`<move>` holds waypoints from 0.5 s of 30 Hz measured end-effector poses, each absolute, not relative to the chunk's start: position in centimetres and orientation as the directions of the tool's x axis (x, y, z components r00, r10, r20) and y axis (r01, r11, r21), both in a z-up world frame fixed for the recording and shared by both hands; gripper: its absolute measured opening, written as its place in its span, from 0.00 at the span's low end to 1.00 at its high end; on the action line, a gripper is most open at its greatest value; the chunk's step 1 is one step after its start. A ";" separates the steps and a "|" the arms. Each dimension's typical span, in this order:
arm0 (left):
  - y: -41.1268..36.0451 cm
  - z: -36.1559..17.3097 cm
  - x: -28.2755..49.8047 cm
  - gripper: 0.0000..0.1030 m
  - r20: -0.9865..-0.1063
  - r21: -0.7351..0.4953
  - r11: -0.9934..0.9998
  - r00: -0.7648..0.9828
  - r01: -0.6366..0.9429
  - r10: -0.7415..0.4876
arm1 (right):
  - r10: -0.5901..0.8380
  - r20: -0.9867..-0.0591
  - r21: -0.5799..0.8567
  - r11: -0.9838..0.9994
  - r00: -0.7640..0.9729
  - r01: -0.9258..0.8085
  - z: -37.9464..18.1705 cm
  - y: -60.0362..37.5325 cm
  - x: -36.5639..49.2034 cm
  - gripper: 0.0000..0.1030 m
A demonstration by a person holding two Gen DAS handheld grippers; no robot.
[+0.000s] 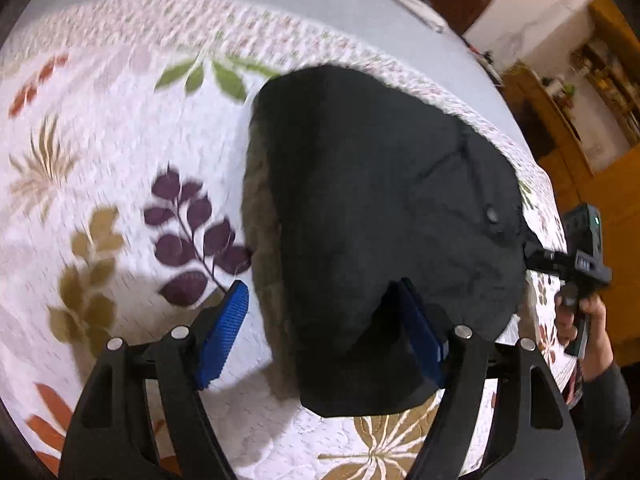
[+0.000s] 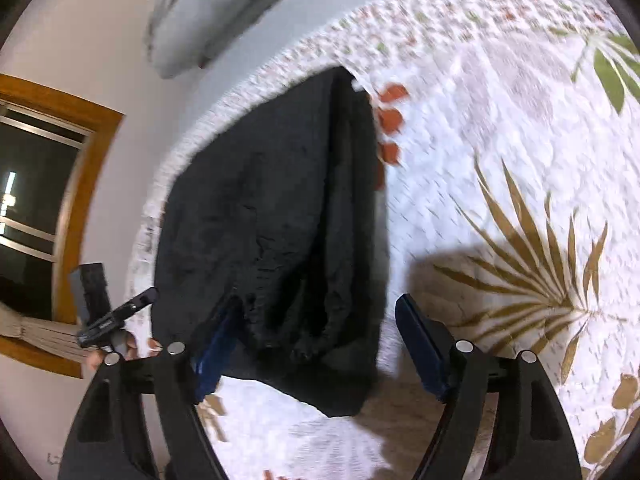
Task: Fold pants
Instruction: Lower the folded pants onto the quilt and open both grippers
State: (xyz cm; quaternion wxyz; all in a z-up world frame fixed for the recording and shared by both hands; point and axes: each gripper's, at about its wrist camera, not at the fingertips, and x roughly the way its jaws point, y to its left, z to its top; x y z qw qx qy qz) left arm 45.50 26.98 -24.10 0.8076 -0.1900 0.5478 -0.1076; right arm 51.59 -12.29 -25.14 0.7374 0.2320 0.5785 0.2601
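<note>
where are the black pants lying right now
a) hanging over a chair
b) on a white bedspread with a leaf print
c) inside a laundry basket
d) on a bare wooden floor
b, the folded black pants lie flat on the white leaf-printed bedspread, seen the same way from the right wrist view.

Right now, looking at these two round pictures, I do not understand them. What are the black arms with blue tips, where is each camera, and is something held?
There is no robot here. A person holds a hand tool in each hand, each with two black fingers and blue pads. Each tool carries a wide-angle camera that looks along its fingers.

One picture comes from the left gripper, the other from the right gripper. Both look down at a white quilted bedspread with printed leaves, where folded black fabric pants lie.

Both grippers stand open. Nothing is held; the pants rest on the bedspread.
</note>
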 end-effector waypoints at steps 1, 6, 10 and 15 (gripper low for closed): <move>27.2 -24.6 45.3 0.78 -0.846 -0.423 0.905 0.375 -0.042 -0.378 | 0.632 -0.748 0.621 0.774 0.201 -0.122 -25.1 -12.2 51.5 0.77; 28.3 -25.0 44.7 0.78 -0.818 -0.486 0.870 0.392 -0.083 -0.420 | 0.642 -0.739 0.639 0.764 0.204 -0.092 -24.6 -13.6 50.9 0.77; 29.1 -23.2 43.2 0.89 -0.787 -0.505 0.861 0.443 -0.062 -0.430 | 0.680 -0.685 0.690 0.720 0.262 -0.065 -22.9 -16.3 48.9 0.78; 30.4 -21.0 39.9 0.91 -0.751 -0.532 0.841 0.513 -0.097 -0.416 | 0.664 -0.688 0.681 0.730 0.295 -0.056 -22.0 -16.7 46.3 0.78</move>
